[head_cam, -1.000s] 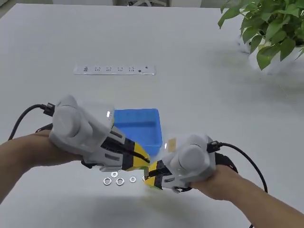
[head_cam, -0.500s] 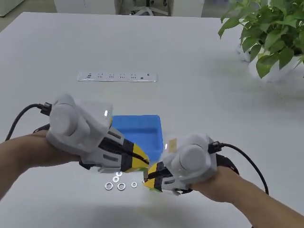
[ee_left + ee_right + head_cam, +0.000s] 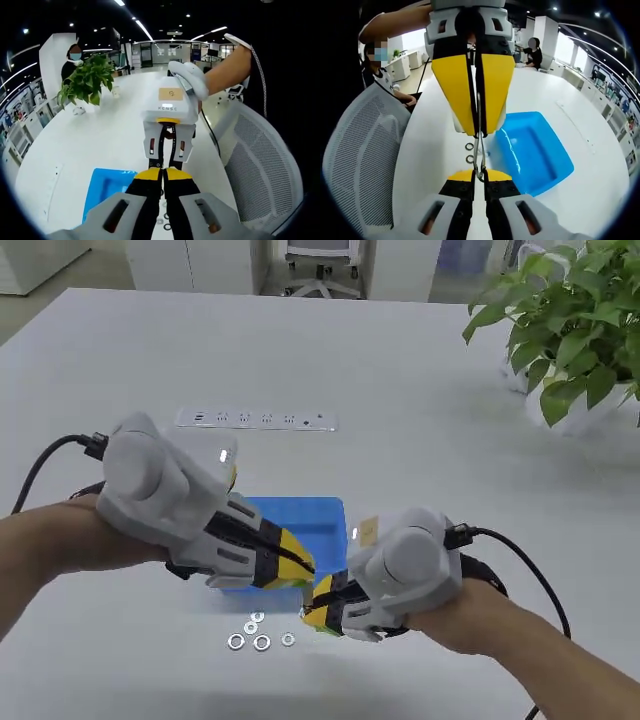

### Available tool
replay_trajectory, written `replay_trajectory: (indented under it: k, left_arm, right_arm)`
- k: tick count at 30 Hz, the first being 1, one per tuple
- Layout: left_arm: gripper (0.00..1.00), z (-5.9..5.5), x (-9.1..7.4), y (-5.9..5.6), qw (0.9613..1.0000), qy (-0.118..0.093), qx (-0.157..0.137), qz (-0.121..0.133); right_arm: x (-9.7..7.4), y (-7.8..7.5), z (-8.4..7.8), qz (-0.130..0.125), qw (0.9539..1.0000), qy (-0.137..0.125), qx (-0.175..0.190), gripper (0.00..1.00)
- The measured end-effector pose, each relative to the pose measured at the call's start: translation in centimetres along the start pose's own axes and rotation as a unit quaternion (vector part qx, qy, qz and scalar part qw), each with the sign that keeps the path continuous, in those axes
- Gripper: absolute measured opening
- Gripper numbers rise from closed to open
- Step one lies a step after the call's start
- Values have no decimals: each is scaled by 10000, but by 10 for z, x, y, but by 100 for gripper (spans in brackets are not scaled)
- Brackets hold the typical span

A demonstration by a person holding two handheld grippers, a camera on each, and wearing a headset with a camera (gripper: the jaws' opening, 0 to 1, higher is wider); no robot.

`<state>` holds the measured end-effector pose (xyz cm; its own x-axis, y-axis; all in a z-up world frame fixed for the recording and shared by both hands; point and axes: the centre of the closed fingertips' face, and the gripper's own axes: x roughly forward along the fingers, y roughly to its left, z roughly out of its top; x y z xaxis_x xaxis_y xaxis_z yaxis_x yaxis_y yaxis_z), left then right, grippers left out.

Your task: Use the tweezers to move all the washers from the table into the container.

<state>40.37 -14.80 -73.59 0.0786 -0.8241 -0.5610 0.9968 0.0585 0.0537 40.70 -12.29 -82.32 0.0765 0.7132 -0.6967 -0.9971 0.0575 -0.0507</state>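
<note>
Clamping tweezers [image 3: 479,152], left tool [image 3: 479,134] meets right tool [image 3: 480,176] in right gripper view.

An open-plan office. Long white bench [image 3: 420,410], mesh chair [image 3: 365,150], ceiling light strips [image 3: 144,30]. A potted plant [image 3: 570,330] stands beyond the right gripper [image 3: 312,618].

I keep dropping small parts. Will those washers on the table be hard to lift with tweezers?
Likely light: the washers look small and thin. Lying flat on the smooth table, they probably slide when nudged. Shiny metal may slip from the thin tweezers.
</note>
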Motion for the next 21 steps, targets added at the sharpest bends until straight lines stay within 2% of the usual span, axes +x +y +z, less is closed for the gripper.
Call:
replay_trajectory:
  k: [8, 21]
  left_arm:
    - [5, 8, -10, 9, 10000, 12, 70, 63]
    - [5, 18, -19, 38, 9994, 211, 255, 88]
  right_arm:
    - [-5, -12, 12, -23, 9999, -12, -145, 8]
    - [-9, -42, 28, -130, 9996, -118, -205, 8]
